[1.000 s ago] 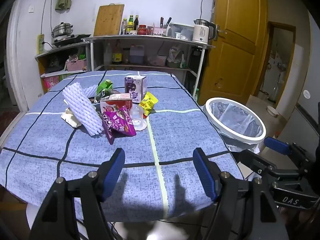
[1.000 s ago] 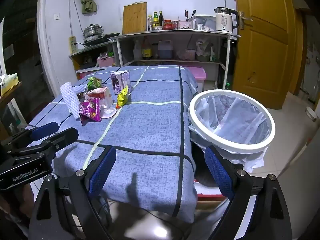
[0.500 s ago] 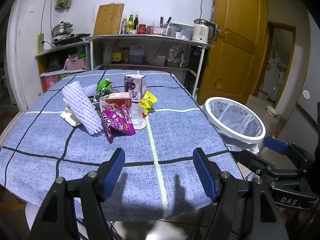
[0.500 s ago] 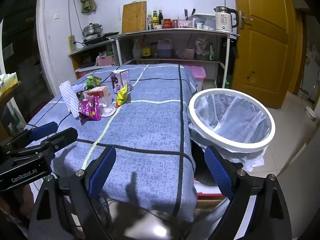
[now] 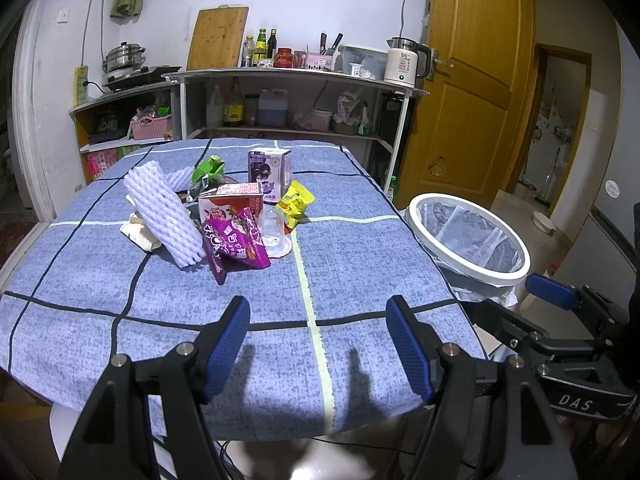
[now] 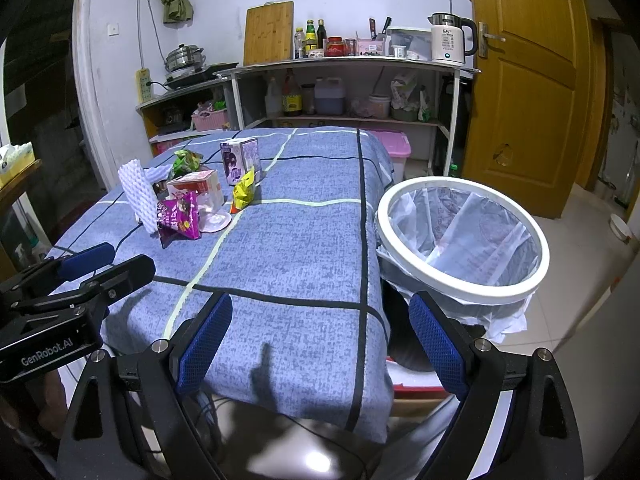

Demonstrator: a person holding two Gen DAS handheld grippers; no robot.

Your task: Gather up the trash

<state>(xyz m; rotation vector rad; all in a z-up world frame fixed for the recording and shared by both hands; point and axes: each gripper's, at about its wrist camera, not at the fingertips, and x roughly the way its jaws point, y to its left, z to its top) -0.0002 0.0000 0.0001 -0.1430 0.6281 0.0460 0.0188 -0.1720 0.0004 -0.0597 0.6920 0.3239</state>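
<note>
Both grippers hover level at the near edge of the table (image 5: 360,264), pointing across the blue checked cloth, and neither one holds anything. The left gripper (image 5: 318,340) has its blue-padded fingers spread wide, with only cloth showing between them. The right gripper (image 6: 320,344) is just as wide open, hanging over the table's near right corner with the bin just beside it. In the right wrist view the left gripper sits low at the left edge; in the left wrist view the right gripper shows at the lower right.

The trash lies in a cluster well ahead of both tools, toward the middle-left of the table: a white foam fruit sleeve (image 5: 162,212) leaning at a tilt, a purple snack wrapper (image 5: 236,240) in front, a red and white carton (image 5: 232,204) behind it, a purple box (image 5: 268,174) standing upright, a yellow packet (image 5: 295,204) and a green wrapper (image 5: 206,172). The white-rimmed bin (image 6: 460,236), lined with a clear bag, stands off the table's right side.
</note>
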